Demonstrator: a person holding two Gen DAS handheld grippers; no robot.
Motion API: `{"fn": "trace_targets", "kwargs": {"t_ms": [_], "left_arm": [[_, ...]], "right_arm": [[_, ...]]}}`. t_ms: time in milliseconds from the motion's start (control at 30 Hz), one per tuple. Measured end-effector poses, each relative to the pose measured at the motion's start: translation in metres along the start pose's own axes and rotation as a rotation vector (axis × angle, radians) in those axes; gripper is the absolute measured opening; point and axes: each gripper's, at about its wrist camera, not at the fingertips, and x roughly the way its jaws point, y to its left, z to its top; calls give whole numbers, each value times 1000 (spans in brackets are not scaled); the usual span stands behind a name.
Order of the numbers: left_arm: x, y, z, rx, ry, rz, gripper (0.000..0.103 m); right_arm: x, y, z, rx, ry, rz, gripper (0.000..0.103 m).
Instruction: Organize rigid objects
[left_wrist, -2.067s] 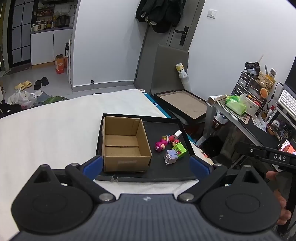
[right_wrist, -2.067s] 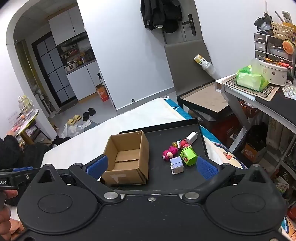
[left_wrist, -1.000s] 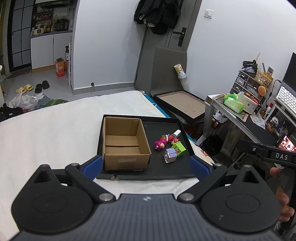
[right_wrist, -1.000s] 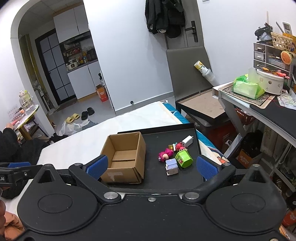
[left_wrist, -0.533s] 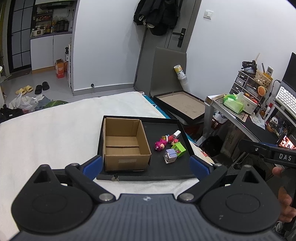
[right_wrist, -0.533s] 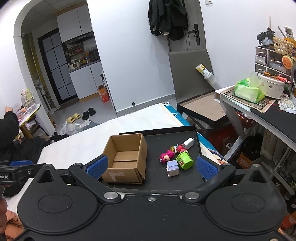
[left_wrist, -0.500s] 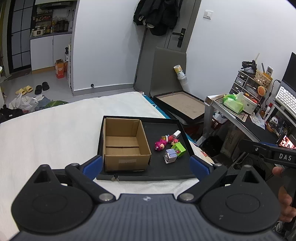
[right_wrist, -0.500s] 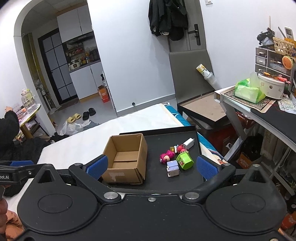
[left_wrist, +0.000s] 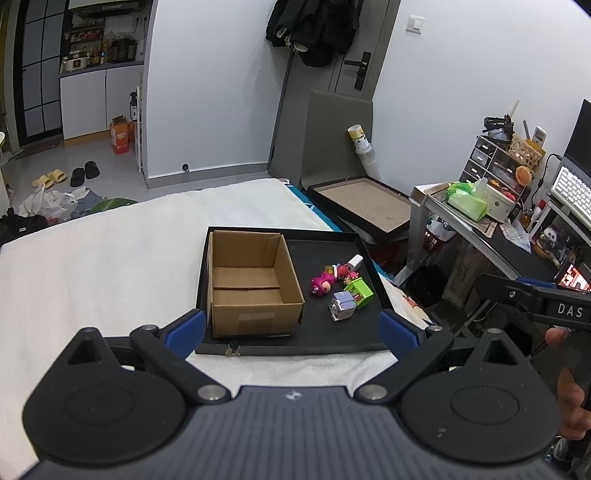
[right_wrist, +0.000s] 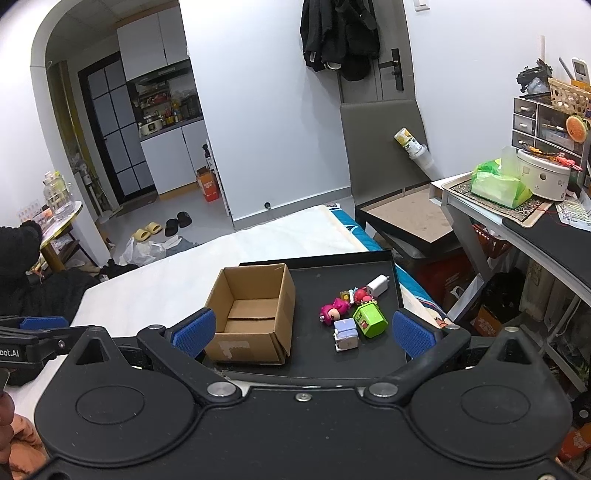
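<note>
Since the earlier frames we only drew back slightly, both grippers (left_wrist: 291, 328) (right_wrist: 301, 332) wide apart and holding nothing, while the toys (right_wrist: 352, 317) lay beside the cardboard box (right_wrist: 251, 314) on the black tray (right_wrist: 397, 273), nothing sorted yet.

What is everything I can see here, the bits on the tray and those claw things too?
Tray: one, black, on the white bed.
Cardboard box: one, brown, open and empty, left part of the tray.
Pink toy: one, right of the box.
Green cube: one, near the tray's right edge.
Pale purple toy: one, in front of the green cube.
White plug: one, at the far end of the pile.
Small red toy: one, between plug and cube.
Bed: one, white cover.
Left claw: one, black with blue pads, open, empty.
Right claw: one, same colours, open, empty.
</note>
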Motion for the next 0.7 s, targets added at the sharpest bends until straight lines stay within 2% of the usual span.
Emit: {"fn": "trace_targets", "kwargs": {"t_ms": [700], "left_arm": [[5,3,-3,-6,11,-6,99]], "right_arm": [[4,-3,-1,-4,14,9,103]]}}
